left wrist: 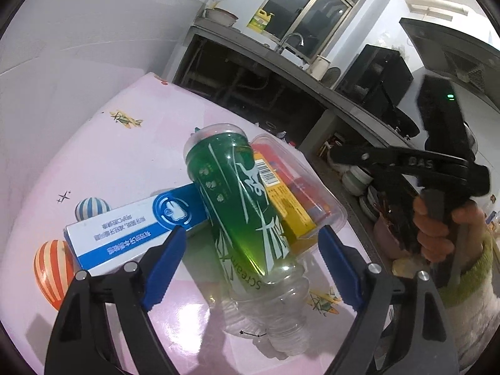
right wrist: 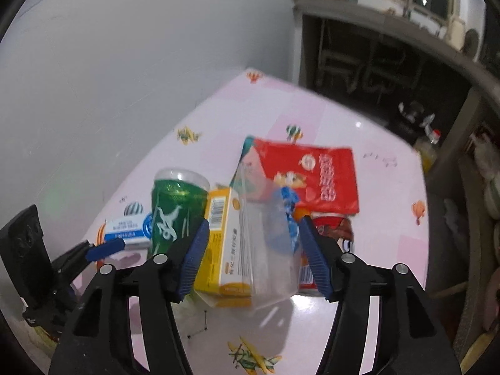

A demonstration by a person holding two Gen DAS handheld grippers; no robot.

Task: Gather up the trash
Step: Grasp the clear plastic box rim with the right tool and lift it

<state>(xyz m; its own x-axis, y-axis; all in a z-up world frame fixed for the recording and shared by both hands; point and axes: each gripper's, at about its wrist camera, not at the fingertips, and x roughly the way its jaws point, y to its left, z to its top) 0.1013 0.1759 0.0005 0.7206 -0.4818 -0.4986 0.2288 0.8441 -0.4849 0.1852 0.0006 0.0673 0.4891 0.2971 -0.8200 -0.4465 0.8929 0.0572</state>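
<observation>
A green-labelled clear bottle (left wrist: 237,212) (right wrist: 175,215) lies on the pink tablecloth (left wrist: 125,156). My left gripper (left wrist: 253,268) stands open and wide around its neck end, with neither pad touching it. A blue-and-white carton (left wrist: 131,228) (right wrist: 125,231) lies to the bottle's left. On the bottle's other side sit a yellow box (left wrist: 287,206) (right wrist: 225,243) and a clear plastic container (left wrist: 312,187) (right wrist: 268,250). My right gripper (right wrist: 254,257) straddles these two, its pads close beside them but not visibly pressing; the picture is blurred. A red snack bag (right wrist: 315,175) lies behind them.
The table ends at a wall on the left and drops off on the right. Beyond it runs a grey counter (left wrist: 281,62) with a faucet (left wrist: 292,39) under a window. Stacked bowls (left wrist: 356,178) sit low at the right. A person's hand (left wrist: 437,237) grips the right tool.
</observation>
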